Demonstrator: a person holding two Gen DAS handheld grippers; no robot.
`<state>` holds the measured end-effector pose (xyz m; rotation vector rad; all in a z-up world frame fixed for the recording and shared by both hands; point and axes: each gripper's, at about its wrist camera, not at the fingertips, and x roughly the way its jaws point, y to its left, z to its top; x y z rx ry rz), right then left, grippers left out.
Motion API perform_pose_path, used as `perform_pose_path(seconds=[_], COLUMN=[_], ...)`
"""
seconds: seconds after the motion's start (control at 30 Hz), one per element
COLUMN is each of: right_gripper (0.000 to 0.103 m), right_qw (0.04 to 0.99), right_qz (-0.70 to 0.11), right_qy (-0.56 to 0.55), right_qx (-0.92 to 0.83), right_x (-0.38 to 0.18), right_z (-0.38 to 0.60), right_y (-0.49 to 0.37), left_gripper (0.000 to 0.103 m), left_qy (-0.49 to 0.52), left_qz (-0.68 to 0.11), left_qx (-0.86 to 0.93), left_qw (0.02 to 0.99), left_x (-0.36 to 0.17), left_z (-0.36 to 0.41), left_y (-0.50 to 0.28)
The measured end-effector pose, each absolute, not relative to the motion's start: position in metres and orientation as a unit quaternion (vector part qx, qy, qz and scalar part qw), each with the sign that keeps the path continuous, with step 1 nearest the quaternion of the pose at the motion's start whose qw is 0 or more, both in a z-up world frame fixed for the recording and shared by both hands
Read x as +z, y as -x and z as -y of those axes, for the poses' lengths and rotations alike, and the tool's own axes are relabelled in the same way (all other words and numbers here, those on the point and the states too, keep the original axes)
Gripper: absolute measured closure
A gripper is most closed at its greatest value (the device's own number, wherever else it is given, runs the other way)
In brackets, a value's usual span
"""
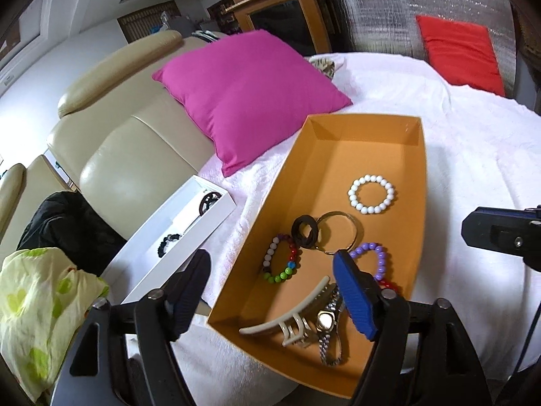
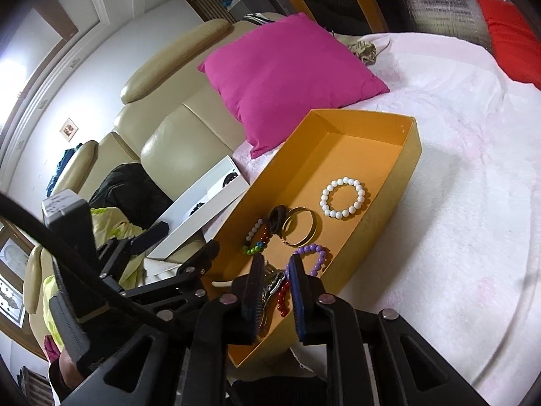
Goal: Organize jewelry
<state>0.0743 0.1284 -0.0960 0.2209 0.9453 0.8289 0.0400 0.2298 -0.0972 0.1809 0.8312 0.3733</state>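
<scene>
An orange box (image 1: 417, 203) (image 2: 402, 176) lies on the white-covered bed. It holds a white bead bracelet (image 1: 371, 194) (image 2: 345, 197), a metal bangle (image 1: 339, 232) (image 2: 301, 226), a black hair tie (image 1: 305, 230), a multicolour bead bracelet (image 1: 282, 264) (image 2: 257, 237), a purple bead bracelet (image 1: 373, 258) (image 2: 312, 258), a beige hair claw (image 1: 287, 318), a metal watch (image 1: 326, 321) and red beads (image 2: 282, 299). My left gripper (image 1: 270, 270) is open and empty over the box's near left edge. My right gripper (image 2: 275, 264) is open a little, empty, above the box's near end.
A white box (image 1: 175, 237) (image 2: 203, 203) with dark jewelry sits left of the orange box by the beige headboard (image 1: 111, 155). A magenta pillow (image 1: 250, 98) (image 2: 290, 81) lies behind. A red cushion (image 1: 460, 50) is at the far right. Yellow-green cloth (image 1: 44, 304) is at the near left.
</scene>
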Motion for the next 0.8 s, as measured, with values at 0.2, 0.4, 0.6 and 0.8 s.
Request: perform_pose_path(seconds=[0.2,0.4,0.6,0.8], right_gripper=[0.084,0.075,0.075,0.074], right_qw=[0.817,0.832,0.846,0.858], right_qz=[-0.417,-0.389,-0.357,-0.334], right_qy=[-0.086,-0.059,-0.037,-0.028], right_qx=[0.389,0.392,0.394,0.39], right_x=[-0.074,-0.051,-0.028,-0.011], right_z=[-0.117,-0.109,-0.099,-0.086], right_y=[-0.052,-0.027,0.001,0.025], left_gripper=[0.021,0.018,0.018,0.018], left_qy=[-0.072,-0.046,-0.03,-0.019], left_qz=[-0.373,-0.351,-0.329,-0.299], left_qx=[0.195,0.208,0.202,0.2], left_qw=[0.904,0.912,0.922,0.933], left_x=[-0.068,-0.043,-0.019,0.006], left_z=[-0.221,-0.217,-0.208,-0.201], left_y=[-0.013,0.01,0.034,0.06])
